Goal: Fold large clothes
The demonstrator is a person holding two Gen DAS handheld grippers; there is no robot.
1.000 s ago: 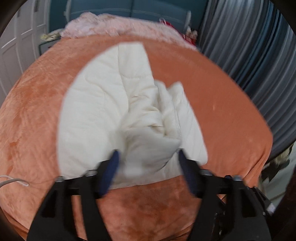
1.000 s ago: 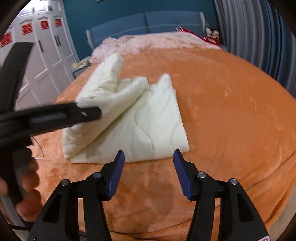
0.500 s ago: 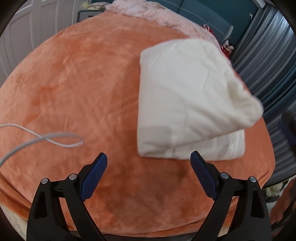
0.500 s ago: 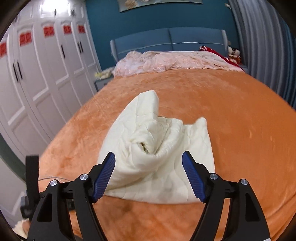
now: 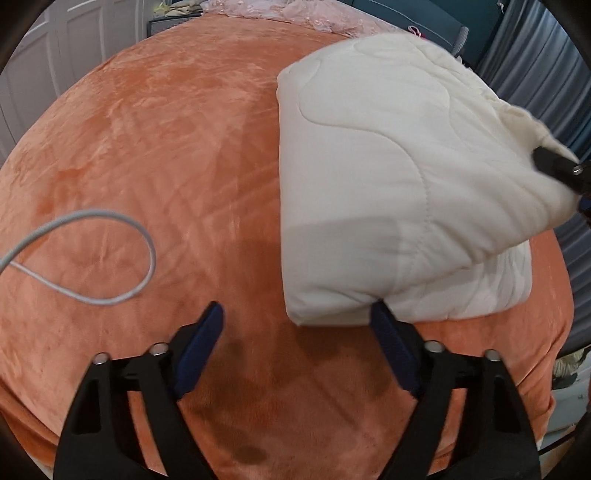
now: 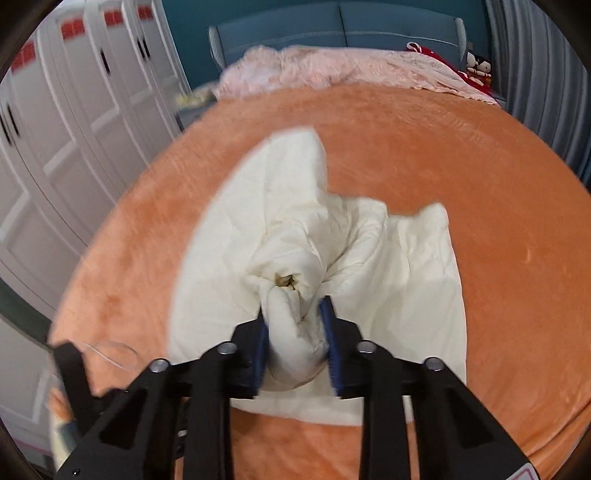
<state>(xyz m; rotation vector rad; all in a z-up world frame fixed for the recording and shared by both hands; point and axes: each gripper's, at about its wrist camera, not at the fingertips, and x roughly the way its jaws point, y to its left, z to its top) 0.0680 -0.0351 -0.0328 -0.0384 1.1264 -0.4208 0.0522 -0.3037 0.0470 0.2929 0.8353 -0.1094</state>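
Observation:
A cream quilted blanket point(image 5: 388, 177) lies partly folded on the orange bed cover point(image 5: 166, 147). My left gripper point(image 5: 295, 325) is open and empty, low over the cover, its right finger beside the blanket's near corner. My right gripper point(image 6: 295, 325) is shut on a bunched fold of the blanket point(image 6: 291, 332) and holds it raised above the rest of the blanket point(image 6: 406, 277). The right gripper's tip also shows at the far right edge of the left wrist view point(image 5: 557, 170), pinching the raised layer.
A white cable point(image 5: 92, 258) loops on the cover to the left. A pink blanket point(image 6: 332, 70) and a blue headboard point(image 6: 332, 26) are at the far end. White wardrobe doors point(image 6: 66, 129) stand on the left, grey curtains point(image 5: 546, 55) on the right.
My right gripper has closed on a bunched fold of the blanket and lifted it. My left gripper has moved closer to the blanket's near corner and stays open.

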